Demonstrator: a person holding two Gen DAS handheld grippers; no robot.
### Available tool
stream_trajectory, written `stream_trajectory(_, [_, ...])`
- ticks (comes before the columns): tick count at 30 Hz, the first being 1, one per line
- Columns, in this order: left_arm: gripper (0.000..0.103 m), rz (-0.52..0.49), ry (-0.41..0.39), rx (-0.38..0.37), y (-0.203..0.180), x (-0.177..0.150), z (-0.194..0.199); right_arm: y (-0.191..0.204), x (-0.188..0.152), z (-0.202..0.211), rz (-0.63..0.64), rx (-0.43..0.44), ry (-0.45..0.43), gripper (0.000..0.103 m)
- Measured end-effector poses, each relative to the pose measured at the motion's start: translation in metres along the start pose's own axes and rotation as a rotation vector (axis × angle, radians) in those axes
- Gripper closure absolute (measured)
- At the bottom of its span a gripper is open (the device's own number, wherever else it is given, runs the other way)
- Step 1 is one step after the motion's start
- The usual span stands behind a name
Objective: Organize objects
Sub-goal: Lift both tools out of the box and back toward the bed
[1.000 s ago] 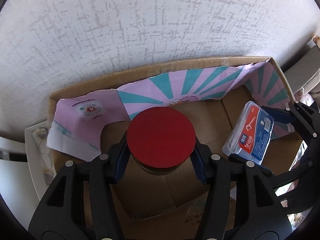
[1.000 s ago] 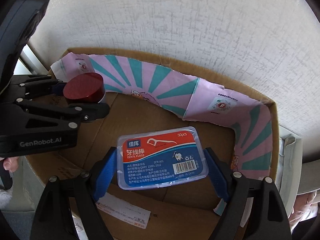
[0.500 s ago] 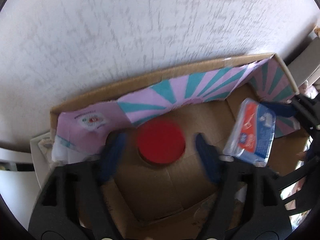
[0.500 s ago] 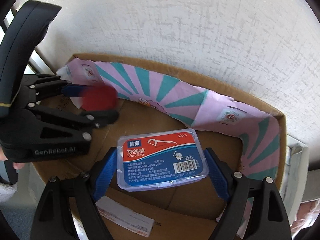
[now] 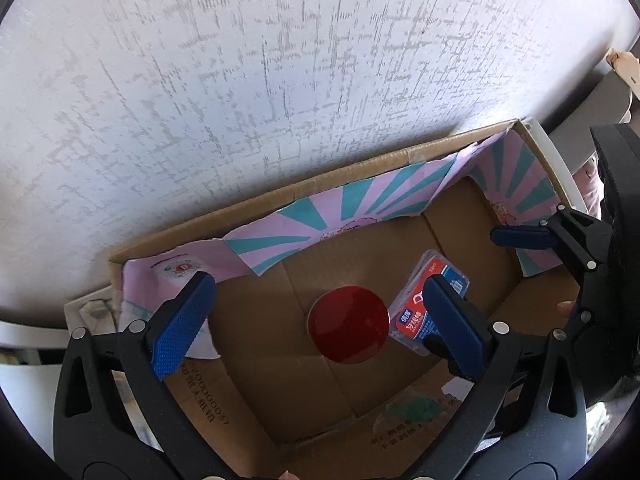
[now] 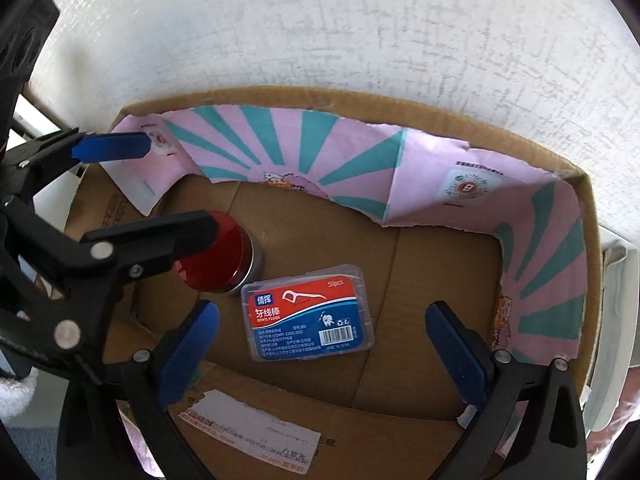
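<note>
A round jar with a red lid (image 5: 349, 325) stands on the floor of a cardboard box (image 5: 256, 208). A clear dental floss box with a red and blue label (image 6: 308, 318) lies flat beside it, touching or nearly so. My left gripper (image 5: 316, 316) is open and empty above the jar. My right gripper (image 6: 320, 340) is open and empty above the floss box. In the left wrist view the floss box (image 5: 416, 312) is partly hidden behind my right finger. The left gripper's fingers (image 6: 152, 236) show in the right wrist view, partly covering the jar (image 6: 224, 256).
The cardboard box (image 6: 440, 112) stands against a white textured wall (image 5: 280, 80). Pink and teal paper (image 6: 280, 140) lines its inner walls. A white shipping label (image 6: 256, 428) sits on the near flap. White surfaces lie beside the box on both sides.
Both grippers have opened and risen. The jar and the floss box, held a second ago, now rest on the box floor.
</note>
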State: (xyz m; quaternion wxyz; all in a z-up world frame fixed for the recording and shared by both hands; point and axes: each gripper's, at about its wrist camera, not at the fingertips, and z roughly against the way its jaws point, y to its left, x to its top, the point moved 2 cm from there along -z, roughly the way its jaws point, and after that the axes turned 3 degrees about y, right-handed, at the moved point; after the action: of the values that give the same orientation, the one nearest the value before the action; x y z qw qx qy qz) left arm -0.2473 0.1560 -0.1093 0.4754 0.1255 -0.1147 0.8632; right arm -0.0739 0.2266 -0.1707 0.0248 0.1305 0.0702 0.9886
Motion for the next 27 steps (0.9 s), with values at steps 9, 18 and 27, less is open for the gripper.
stream_trajectory(9, [0.000, 0.085, -0.053, 0.013, -0.019, -0.005, 0.023, -0.017, 0.009, 0.034, 0.017, 0.003, -0.024, 0.000])
stream_trajectory(18, [0.000, 0.127, -0.147, 0.102, -0.032, -0.022, 0.072, 0.006, 0.010, 0.062, 0.057, -0.043, -0.089, 0.000])
stream_trajectory(27, [0.000, 0.213, -0.276, 0.143, -0.027, -0.060, 0.136, 0.009, -0.009, 0.114, 0.025, -0.091, -0.221, 0.000])
